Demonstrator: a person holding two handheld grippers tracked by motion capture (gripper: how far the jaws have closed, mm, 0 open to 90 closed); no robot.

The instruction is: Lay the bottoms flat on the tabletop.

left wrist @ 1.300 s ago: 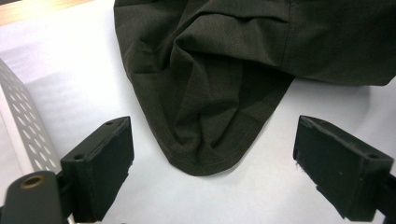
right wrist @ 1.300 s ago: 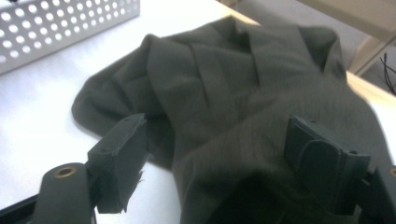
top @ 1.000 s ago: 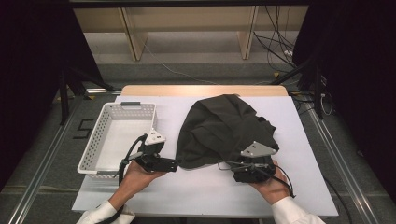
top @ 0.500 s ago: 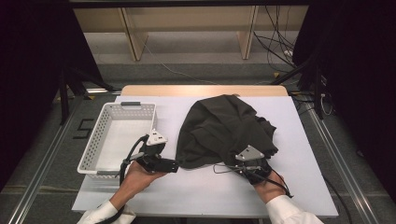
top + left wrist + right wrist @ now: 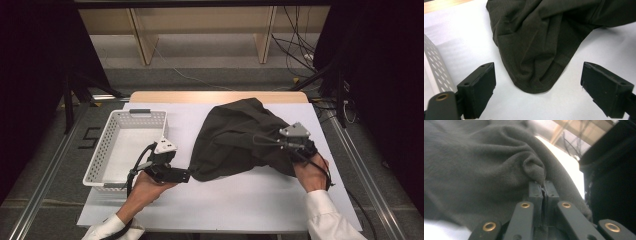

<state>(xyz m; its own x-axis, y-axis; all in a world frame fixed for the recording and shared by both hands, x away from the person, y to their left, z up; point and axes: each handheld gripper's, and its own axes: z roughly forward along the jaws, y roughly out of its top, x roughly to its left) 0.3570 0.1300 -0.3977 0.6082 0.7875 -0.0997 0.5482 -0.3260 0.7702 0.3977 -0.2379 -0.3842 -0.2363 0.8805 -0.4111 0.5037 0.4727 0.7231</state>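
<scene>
Comparing this moment with the frame a second ago, we see that the right hand-held gripper point(image 5: 292, 145) has shifted from the near edge of the dark garment point(image 5: 240, 140) to its right side, farther up the counter point(image 5: 250, 200), and that its jaws have just been closing. In the right gripper view the two jaws stand pressed together with a small fold of the garment point(image 5: 499, 170) pinched between their tips. The cloth on that side has been drawn up and to the right, so the heap looks stretched where before it lay rounded.

We find the left hand-held gripper point(image 5: 182, 175) in the place it held a second ago, low on the counter beside the white basket point(image 5: 100, 160). Its jaws stand wide apart and grip nothing; in the left gripper view the rounded, hemmed corner of the garment point(image 5: 536, 50) lies flat on the white surface between and just ahead of them, touching neither.

We count one garment, lying right of centre on the counter, one perforated basket at the left, two hand-held grippers, and two hands with white sleeves point(image 5: 330, 220).
</scene>
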